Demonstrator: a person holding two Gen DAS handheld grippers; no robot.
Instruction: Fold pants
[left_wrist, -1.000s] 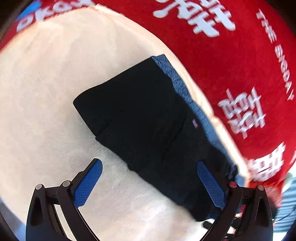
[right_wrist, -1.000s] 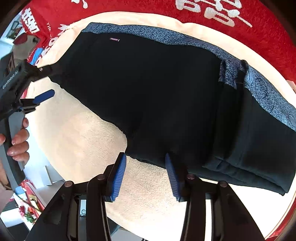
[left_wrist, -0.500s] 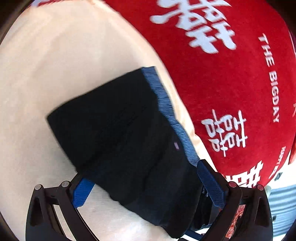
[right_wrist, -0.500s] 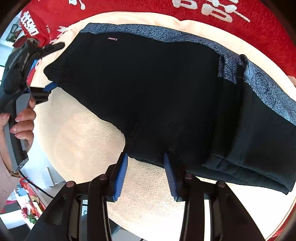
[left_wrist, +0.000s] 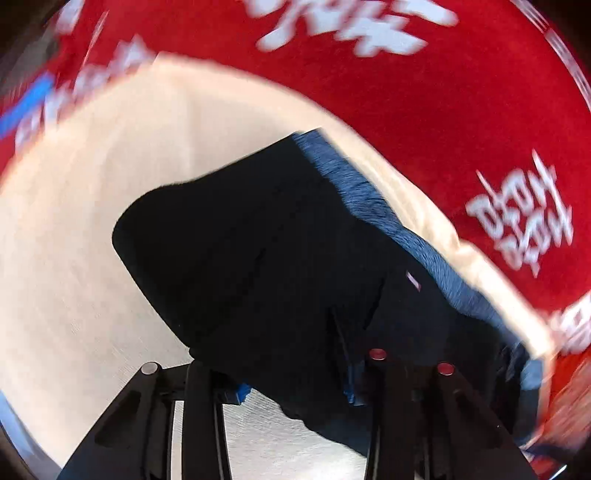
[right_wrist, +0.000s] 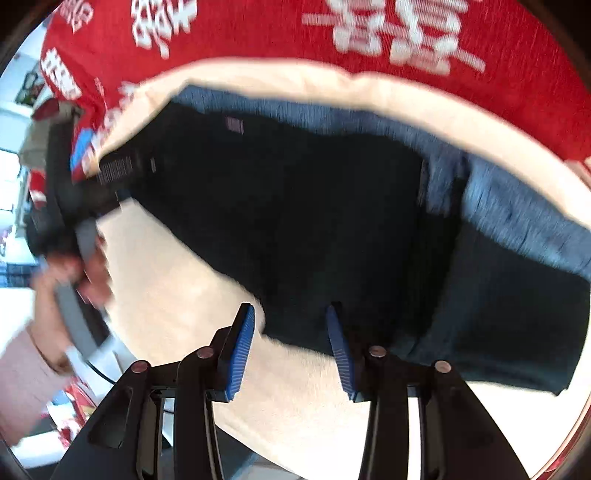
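Black pants (right_wrist: 332, 229) with a blue patterned side stripe (right_wrist: 517, 206) lie partly folded on a cream cloth (right_wrist: 177, 280). In the left wrist view the pants (left_wrist: 258, 258) drape over my left gripper (left_wrist: 295, 391); its jaws have closed in on the near end of the cloth, and the blue pads are mostly hidden under the fabric. My right gripper (right_wrist: 291, 350) is open at the pants' near edge, its right pad (right_wrist: 341, 358) touching the black cloth, with nothing gripped. The left gripper (right_wrist: 92, 173) shows at the pants' left end in the right wrist view.
A red cloth with white characters (left_wrist: 406, 92) covers the table under the cream cloth (left_wrist: 74, 240). The person's hand (right_wrist: 66, 273) holds the left gripper's handle at the table's left edge. Both views are motion-blurred.
My left gripper moved onto the pants' end and its jaws narrowed over the cloth, which has lifted. The right gripper stayed open at the near edge, and its view shifted slightly.
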